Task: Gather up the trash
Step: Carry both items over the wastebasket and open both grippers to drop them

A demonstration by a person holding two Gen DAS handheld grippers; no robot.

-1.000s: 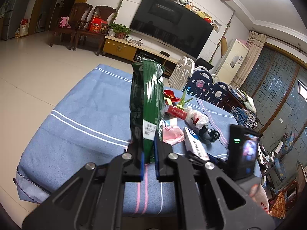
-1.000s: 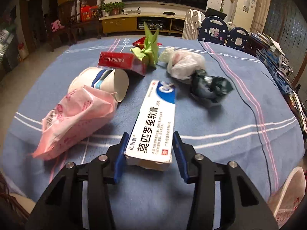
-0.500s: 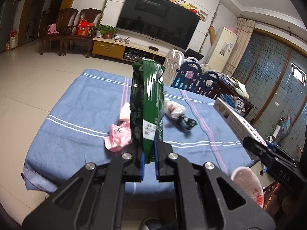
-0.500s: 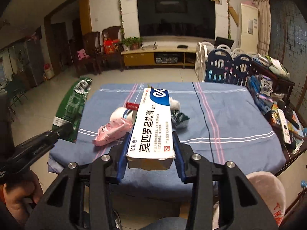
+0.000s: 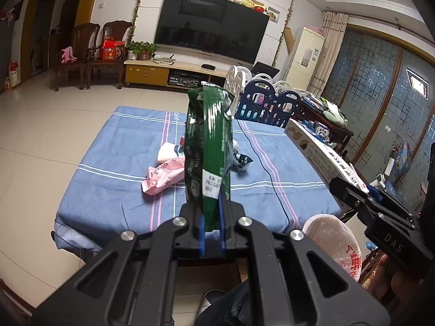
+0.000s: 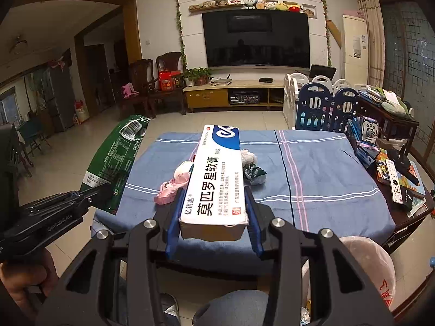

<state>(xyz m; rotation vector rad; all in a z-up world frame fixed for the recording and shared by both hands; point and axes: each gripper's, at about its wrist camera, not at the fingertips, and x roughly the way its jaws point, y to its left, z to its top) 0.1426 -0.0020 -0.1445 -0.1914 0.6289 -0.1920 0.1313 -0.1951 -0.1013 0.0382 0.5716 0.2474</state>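
Fingers of my left gripper (image 5: 211, 228) are closed on the bottom edge of a green snack wrapper (image 5: 208, 146), which stands upright above them, held off the table. My right gripper (image 6: 213, 224) is clamped on the near end of a white and blue ointment box (image 6: 216, 179), its blue pads pressed against both long sides. Both items hang in the air short of the blue tablecloth (image 6: 320, 168). On the cloth I see a pink bag (image 5: 163, 178), a paper cup (image 5: 170, 152) just behind it, and a crumpled dark wrapper (image 6: 254, 174). A bin lined with a pink bag (image 5: 335, 241) sits below my right gripper.
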